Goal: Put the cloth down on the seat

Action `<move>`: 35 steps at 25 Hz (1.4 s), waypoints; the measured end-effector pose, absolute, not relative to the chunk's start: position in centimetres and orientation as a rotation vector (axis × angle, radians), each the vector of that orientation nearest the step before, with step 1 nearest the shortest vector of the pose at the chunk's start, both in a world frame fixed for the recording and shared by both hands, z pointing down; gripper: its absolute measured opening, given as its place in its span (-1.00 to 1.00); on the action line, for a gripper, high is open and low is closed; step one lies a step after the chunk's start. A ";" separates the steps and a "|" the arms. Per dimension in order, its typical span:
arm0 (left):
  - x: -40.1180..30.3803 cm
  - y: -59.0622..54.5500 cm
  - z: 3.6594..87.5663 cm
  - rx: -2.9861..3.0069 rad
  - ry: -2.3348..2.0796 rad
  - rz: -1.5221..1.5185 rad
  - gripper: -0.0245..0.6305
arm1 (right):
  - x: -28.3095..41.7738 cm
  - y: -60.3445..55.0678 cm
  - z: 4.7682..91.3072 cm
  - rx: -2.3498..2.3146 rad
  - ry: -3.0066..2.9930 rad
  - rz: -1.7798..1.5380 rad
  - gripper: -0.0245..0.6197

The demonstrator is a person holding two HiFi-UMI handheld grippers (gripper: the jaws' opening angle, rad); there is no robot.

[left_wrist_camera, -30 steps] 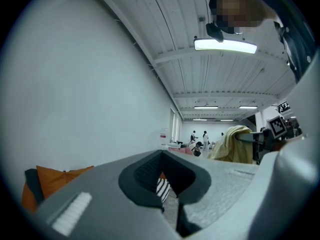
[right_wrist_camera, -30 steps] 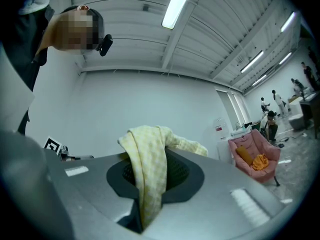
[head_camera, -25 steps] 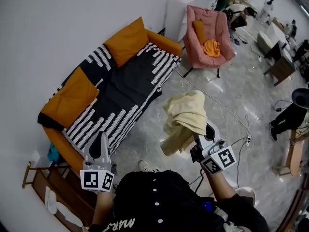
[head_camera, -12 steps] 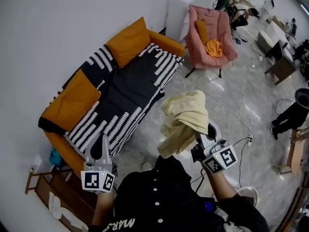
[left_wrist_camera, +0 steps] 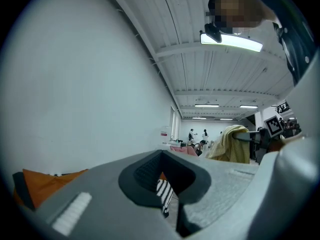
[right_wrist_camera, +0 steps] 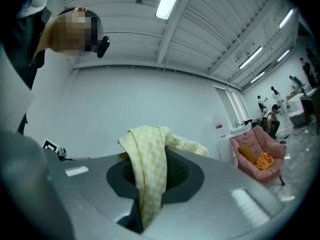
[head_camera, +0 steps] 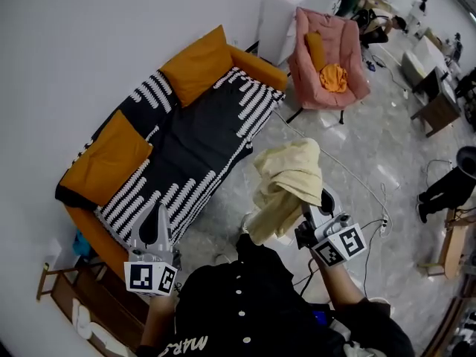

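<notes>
A pale yellow checked cloth hangs in folds from my right gripper, which is shut on it and held up over the floor, right of the sofa. In the right gripper view the cloth drapes out from between the jaws. The seat is an orange sofa with a black-and-white striped cover and two orange cushions, along the wall at the left. My left gripper is raised near the sofa's near end, shut with nothing in it. The striped cover shows past its jaws.
A pink armchair with an orange cloth on it stands at the back right beside a white cabinet. A cable runs over the marble floor. A wooden rack stands at the bottom left. People and desks fill the far right.
The view has shifted slightly; the sofa and armchair sit a little lower and to the right in the picture. Both grippers hold their pose, with the cloth still hanging from the right one.
</notes>
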State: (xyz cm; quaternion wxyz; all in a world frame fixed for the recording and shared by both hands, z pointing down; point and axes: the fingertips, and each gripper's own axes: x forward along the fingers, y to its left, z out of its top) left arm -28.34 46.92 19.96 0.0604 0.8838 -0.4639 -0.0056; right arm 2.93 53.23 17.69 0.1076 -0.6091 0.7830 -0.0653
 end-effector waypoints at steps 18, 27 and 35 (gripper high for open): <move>-19.4 35.6 20.5 2.623 -1.452 -0.019 -0.92 | 10.9 40.9 18.2 -1.707 2.379 -0.223 -0.71; -17.0 32.7 20.7 2.576 -1.518 0.004 -0.92 | 13.9 36.5 18.6 -1.671 2.394 -0.239 -0.71; -15.9 29.1 21.6 2.570 -1.500 0.026 -0.92 | 15.1 33.1 19.7 -1.684 2.391 -0.274 -0.71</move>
